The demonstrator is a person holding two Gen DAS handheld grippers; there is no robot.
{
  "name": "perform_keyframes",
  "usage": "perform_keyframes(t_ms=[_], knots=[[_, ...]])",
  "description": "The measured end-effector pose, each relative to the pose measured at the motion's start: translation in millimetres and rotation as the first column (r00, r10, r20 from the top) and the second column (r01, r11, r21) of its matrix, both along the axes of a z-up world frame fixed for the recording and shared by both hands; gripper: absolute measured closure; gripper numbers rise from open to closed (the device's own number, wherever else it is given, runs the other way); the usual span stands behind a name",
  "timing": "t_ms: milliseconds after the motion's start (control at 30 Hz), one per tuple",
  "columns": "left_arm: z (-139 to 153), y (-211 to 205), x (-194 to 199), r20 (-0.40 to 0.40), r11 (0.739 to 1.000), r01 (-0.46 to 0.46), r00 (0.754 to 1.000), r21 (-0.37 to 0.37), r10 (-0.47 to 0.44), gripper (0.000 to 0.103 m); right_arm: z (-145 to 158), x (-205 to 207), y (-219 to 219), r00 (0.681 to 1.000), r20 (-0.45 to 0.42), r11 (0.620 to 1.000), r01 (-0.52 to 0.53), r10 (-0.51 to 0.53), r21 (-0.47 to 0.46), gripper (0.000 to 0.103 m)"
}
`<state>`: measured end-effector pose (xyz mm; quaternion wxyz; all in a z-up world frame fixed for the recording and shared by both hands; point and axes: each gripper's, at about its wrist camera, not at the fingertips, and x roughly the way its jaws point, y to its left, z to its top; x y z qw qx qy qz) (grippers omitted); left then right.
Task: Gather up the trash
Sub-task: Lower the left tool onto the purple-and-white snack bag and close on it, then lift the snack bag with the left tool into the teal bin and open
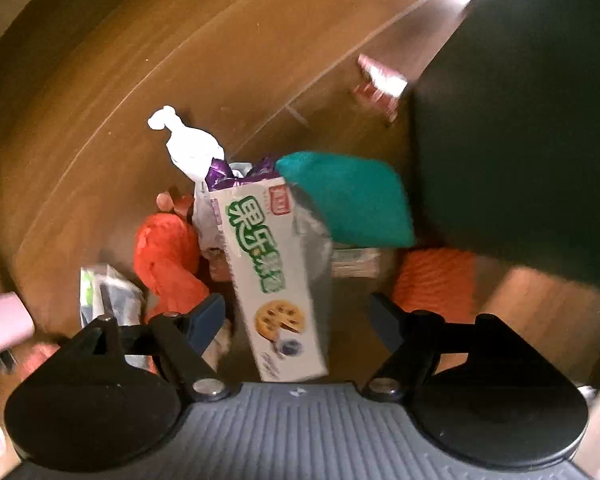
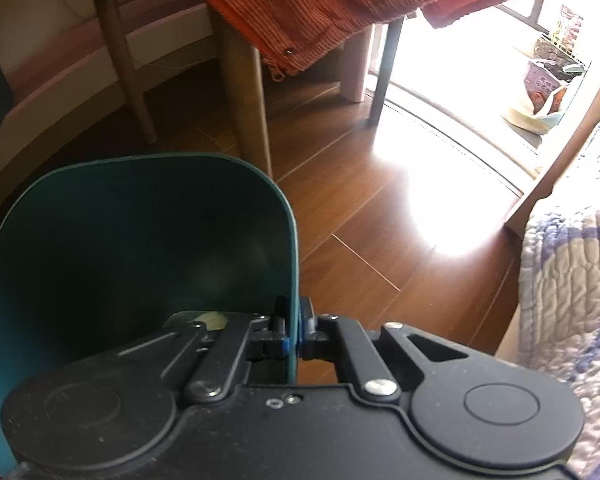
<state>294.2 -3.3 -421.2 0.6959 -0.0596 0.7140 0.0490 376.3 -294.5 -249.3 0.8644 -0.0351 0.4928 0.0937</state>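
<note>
The left hand-held gripper (image 1: 298, 316) points straight down, jaws spread, a white biscuit box (image 1: 274, 276) between them but not pinched; it seems just released. Beyond the box lie a purple wrapper (image 1: 236, 172), a white crumpled tissue (image 1: 188, 144) and orange cloth (image 1: 168, 256) on the wooden floor (image 1: 100, 120), all blurred. The right hand-held gripper (image 2: 294, 326) pinches the teal bin (image 2: 140, 240) by its rim, probably steadying it for the trash; its bottom is too dark to read.

Wooden plank floor (image 2: 360, 216), sunlit glare patch at right. Rust-orange corduroy cloth (image 2: 340, 4) draped over wooden table legs (image 2: 246, 108), far centre. Quilted purple-and-cream bedspread (image 2: 572, 280) near right. Glass door (image 2: 460, 52) far right.
</note>
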Motion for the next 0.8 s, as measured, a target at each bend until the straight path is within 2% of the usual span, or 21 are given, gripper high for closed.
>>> perform_keyframes(t_ms=[233, 367, 433, 467, 500, 533, 600, 733, 800], knots=[[-56, 1, 7, -0.073, 0.995, 0.041, 0.997, 0.091, -0.034, 0.025, -2, 1, 3, 1.000, -0.003, 1.000, -0.009, 0.009, -0.013, 0.099], [-73, 1, 9, -0.085, 0.994, 0.050, 0.995, 0.094, -0.042, 0.025, -3, 2, 4, 1.000, -0.019, 1.000, -0.004, 0.004, -0.010, 0.098], [-77, 0, 9, -0.085, 0.995, 0.060, 0.995, 0.084, -0.052, 0.027, -8, 4, 5, 0.998, -0.067, 1.000, -0.015, 0.014, -0.008, 0.093], [-79, -1, 9, -0.085, 0.995, 0.060, 0.995, 0.077, -0.053, 0.037, -10, 5, 7, 0.996, -0.083, 1.000, -0.018, 0.017, -0.015, 0.089], [-81, -2, 9, -0.088, 0.996, 0.060, 0.995, 0.068, -0.054, 0.052, -12, 5, 9, 0.995, -0.097, 0.999, -0.026, 0.023, -0.028, 0.085], [-83, -3, 8, -0.097, 0.996, 0.061, 0.994, 0.067, -0.054, 0.055, -14, 5, 11, 0.993, -0.117, 0.999, -0.036, 0.032, -0.032, 0.083], [-83, -3, 6, -0.097, 0.995, 0.065, 0.994, 0.076, -0.058, 0.058, -22, 7, 12, 0.982, -0.187, 0.999, -0.040, 0.037, -0.014, 0.075], [-75, 3, 0, -0.086, 0.996, 0.050, 0.995, 0.071, -0.044, 0.060, -27, 9, 11, 0.975, -0.220, 0.999, -0.019, 0.012, -0.029, 0.076], [-65, 5, -4, -0.080, 0.996, 0.051, 0.996, 0.072, -0.045, 0.061, -32, 10, 9, 0.968, -0.249, 1.000, -0.002, -0.004, -0.020, 0.084]])
